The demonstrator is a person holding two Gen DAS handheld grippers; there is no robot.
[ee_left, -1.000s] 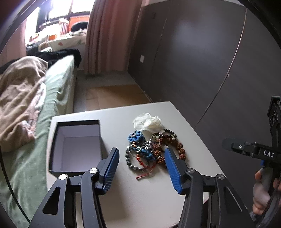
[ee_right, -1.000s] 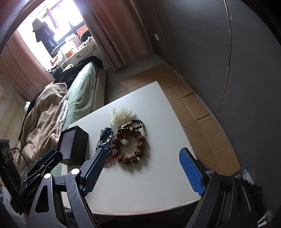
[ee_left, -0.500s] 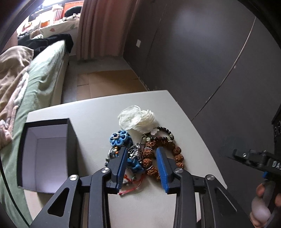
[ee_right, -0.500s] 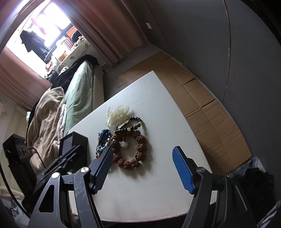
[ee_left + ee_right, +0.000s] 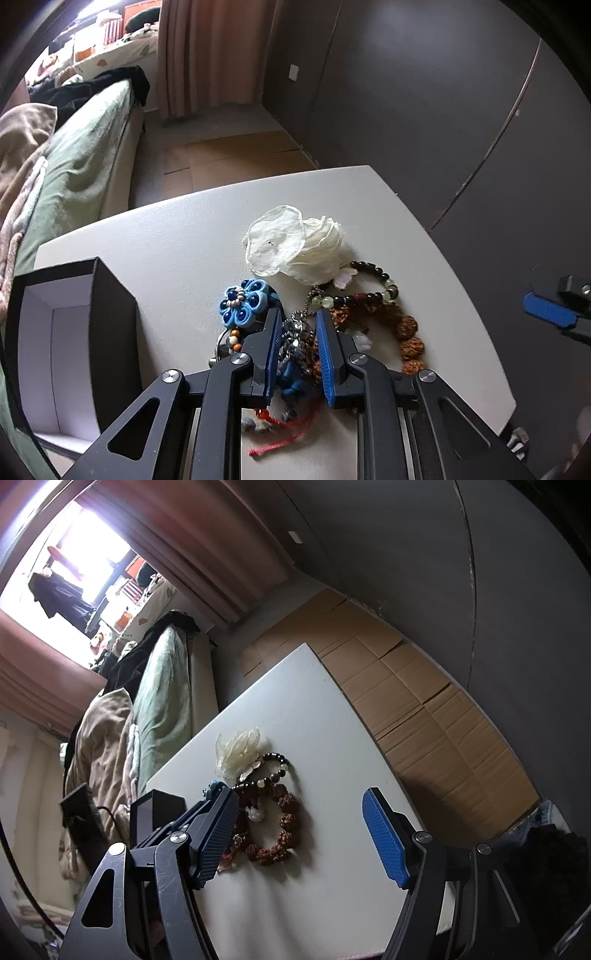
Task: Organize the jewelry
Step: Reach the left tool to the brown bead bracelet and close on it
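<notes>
Left gripper (image 5: 297,332) has its blue pads pinched on a tangle of silvery chain and beads (image 5: 297,343) in the jewelry pile on the white table (image 5: 177,236); how firmly it grips is hard to judge, since the fingers hide the contact. Only this view shows the open black box (image 5: 70,332) left of the pile, its pale inside bare, and the blue flower brooch (image 5: 242,302) just left of the tangle. Right gripper (image 5: 299,830), jaws spread wide, hangs above the table; its view shows the brown bead bracelet (image 5: 280,830) as a whole ring, with the white fabric flower (image 5: 240,753) beyond. Cardboard covers the floor (image 5: 406,709) past the pile, beside a green bed (image 5: 162,686). A second ago the left jaws were wide apart and short of the pile.
</notes>
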